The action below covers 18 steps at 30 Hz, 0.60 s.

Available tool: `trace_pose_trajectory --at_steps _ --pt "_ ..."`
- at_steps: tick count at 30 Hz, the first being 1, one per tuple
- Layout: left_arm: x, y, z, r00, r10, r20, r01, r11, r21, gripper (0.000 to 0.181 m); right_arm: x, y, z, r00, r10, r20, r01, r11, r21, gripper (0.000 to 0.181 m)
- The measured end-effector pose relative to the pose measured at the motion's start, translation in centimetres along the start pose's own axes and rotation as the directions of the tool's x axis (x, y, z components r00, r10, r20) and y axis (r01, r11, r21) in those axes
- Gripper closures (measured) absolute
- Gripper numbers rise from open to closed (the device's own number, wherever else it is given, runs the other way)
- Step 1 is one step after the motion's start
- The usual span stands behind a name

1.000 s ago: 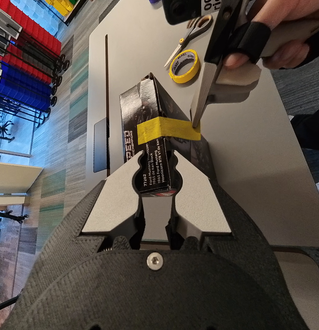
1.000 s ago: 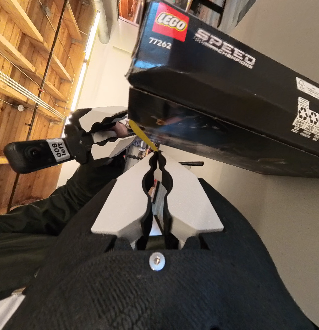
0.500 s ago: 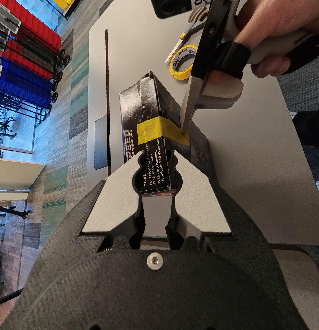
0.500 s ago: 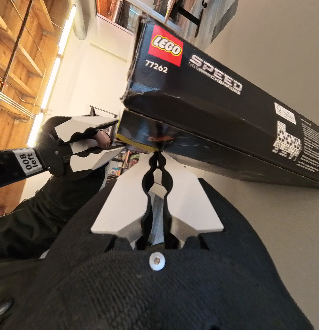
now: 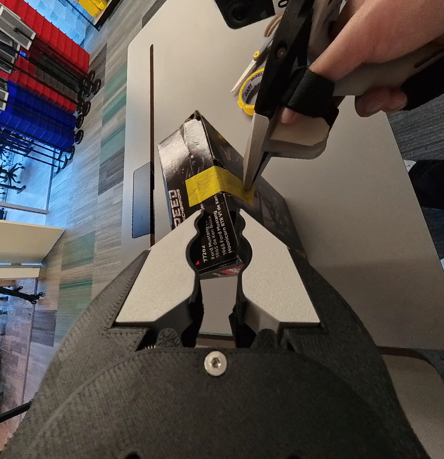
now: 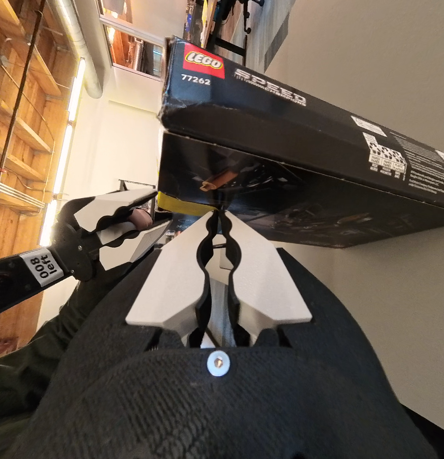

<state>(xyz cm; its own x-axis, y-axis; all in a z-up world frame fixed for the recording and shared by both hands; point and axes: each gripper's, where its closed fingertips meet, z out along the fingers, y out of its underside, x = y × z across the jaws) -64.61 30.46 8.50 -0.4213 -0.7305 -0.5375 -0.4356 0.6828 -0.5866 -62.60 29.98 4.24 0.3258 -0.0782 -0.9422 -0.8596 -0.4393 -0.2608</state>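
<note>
A black cardboard box (image 5: 191, 154) stands on its long edge on the grey table (image 5: 340, 223). My left gripper (image 5: 219, 213) is shut on the box's near end, one finger on each broad side. A strip of yellow tape (image 5: 206, 183) wraps from the narrow end face round the corner onto the broad face. My right gripper (image 5: 248, 188) is shut, and its tips press on the tape's end against that face. In the right wrist view the box (image 6: 265, 119) fills the top, the tape (image 6: 181, 206) meets my right gripper (image 6: 217, 211), and the left gripper (image 6: 163, 207) sits at the box's end.
A yellow tape roll (image 5: 245, 99) and scissors (image 5: 245, 72) lie on the table behind the right gripper. Racks of red and blue bins (image 5: 42, 87) stand on the floor past the table's left edge. A person's dark sleeve (image 6: 29, 360) is at the lower left. The left gripper's tips are roughly 5 cm from the right gripper's.
My right gripper has carried the free end of the yellow tape round the box's corner and down onto the broad face. The left gripper and box have stayed put.
</note>
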Motion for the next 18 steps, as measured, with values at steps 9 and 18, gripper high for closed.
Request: trace_pose_trajectory --at_steps 9,18 --pt "0.3 -0.3 0.0 1.000 0.011 -0.002 -0.011 1.000 0.015 0.161 3.1 0.6 -0.2 0.985 0.046 -0.165 -0.051 0.998 -0.024 0.132" --pt "0.1 -0.1 0.1 1.000 0.019 0.000 -0.019 1.000 0.011 0.160 0.8 0.6 -2.2 0.978 -0.204 -0.029 0.206 0.976 0.076 0.181"
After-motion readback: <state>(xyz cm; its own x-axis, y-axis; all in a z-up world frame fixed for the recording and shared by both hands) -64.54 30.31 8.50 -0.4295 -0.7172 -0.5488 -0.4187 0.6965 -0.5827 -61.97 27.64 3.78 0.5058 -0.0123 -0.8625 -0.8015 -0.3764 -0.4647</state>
